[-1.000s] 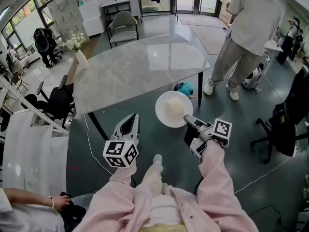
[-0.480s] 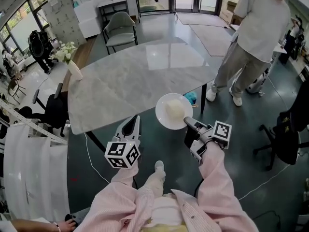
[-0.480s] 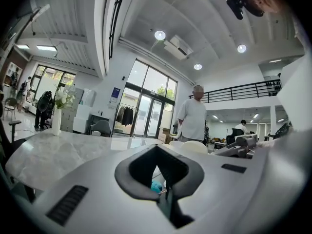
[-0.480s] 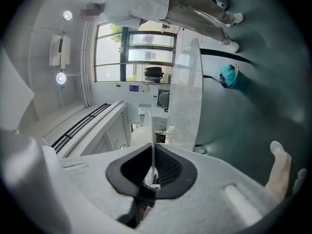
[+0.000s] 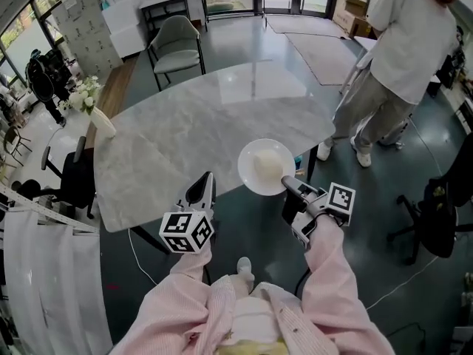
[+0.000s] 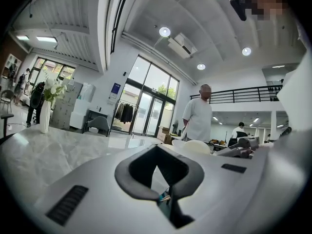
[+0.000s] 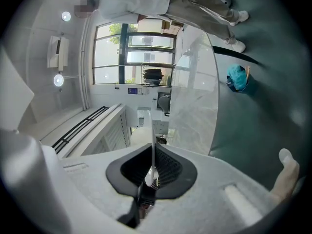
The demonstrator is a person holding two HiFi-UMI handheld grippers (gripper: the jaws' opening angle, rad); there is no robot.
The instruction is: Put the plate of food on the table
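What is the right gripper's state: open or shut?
Shut on the plate: in the right gripper view, the right gripper pinches its thin rim, seen edge-on.

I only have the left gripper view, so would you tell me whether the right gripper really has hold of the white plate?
Observer: Yes. In the right gripper view, the right gripper has its jaws shut on the thin rim of the round white plate, seen edge-on.
Operator: Thank you. Where is the plate relative to the table?
Observer: In the head view it appears over the near edge of the grey marble table, partly above the top and partly above the floor.
Operator: Is anything on the table close to it?
Observer: No. The only thing on the table is a white vase of flowers, at the far left corner, well away from the plate.
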